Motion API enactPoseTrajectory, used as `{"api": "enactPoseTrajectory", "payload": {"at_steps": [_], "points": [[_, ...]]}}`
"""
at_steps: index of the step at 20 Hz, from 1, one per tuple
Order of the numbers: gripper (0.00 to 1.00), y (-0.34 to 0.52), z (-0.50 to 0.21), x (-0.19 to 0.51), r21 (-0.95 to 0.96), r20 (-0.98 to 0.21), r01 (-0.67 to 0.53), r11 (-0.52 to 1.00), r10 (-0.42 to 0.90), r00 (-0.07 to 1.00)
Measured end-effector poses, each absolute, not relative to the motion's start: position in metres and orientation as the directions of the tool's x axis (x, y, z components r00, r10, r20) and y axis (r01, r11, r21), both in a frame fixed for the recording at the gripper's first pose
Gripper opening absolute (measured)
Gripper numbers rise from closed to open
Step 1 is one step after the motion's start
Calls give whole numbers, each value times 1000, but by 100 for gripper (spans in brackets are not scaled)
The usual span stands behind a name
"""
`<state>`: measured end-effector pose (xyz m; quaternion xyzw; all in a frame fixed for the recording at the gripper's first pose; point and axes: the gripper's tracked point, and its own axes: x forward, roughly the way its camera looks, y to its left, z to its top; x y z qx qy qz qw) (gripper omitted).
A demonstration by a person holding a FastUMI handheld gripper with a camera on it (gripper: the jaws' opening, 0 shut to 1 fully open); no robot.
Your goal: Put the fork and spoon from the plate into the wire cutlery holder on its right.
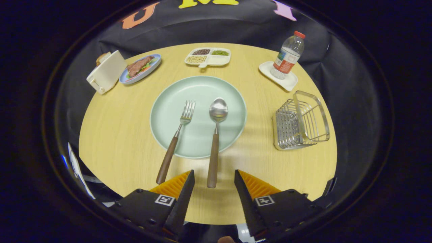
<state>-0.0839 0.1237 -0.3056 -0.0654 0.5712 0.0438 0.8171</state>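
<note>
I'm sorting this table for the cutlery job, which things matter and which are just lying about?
Job: fork, spoon, plate, wire holder, open claw with the spoon's handle end between its fingers.
Lying about: toaster, food plate, snack tray, bottle on its coaster.

Tabletop (118, 135): light wood-grain finish, smooth, matt. Plate (168, 111): pale green, smooth, low sheen. Fork (185, 116) and spoon (218, 109): polished metal heads, glossy; brown wood-look handles, satin. Wire cutlery holder (300, 121): bright metal wire, reflective. Bottle (288, 57): clear plastic, glossy, with a paper-like label. Tool (214, 179): fingers spread apart, ribbed inner faces, gripping nothing.
</note>
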Motion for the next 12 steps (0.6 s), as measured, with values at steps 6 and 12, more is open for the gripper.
{"api": "enactPoseTrajectory", "payload": {"at_steps": [6, 12], "points": [[44, 128, -321, -81, -30, -958, -156, 987, 16, 286], [8, 126, -327, -82, -23, -972, -169, 985, 17, 233]]}}
